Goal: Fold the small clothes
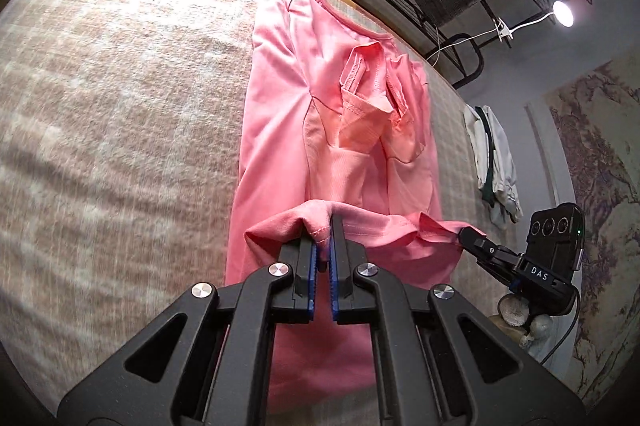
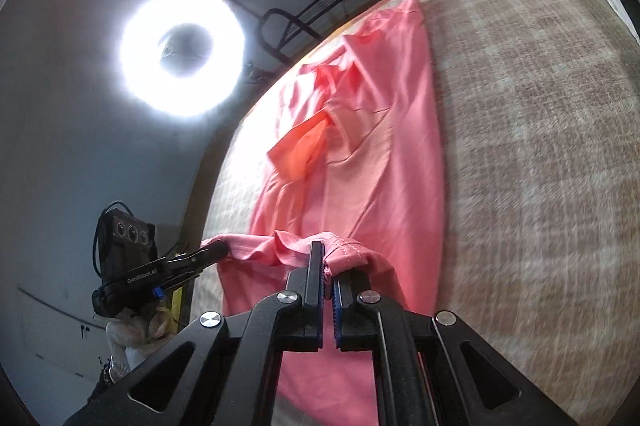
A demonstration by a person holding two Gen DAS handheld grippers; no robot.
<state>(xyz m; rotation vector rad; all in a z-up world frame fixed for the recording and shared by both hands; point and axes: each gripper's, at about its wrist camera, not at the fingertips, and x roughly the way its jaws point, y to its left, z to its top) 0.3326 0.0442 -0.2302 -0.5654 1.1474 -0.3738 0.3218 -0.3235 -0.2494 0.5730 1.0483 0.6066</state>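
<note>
- Left claw (image 1: 325, 226): jaws shut on a bunched piece of the hem of the pink shirt (image 1: 320, 129).
- Right claw (image 2: 326, 258): likewise shut on the hem, further along the same edge; each claw shows in the other's view, level with its partner.
- Shirt: lies on the surface (image 1: 120, 105), long axis running straight ahead of both claws, collar at the far end, sleeves already folded in over the chest.
- Hem is lifted clear between the claws; the body ahead rests flat.
- Judgement: the fold calls for both claws to carry the hem forward along that axis toward the collar, kept even, neither leading.
</note>
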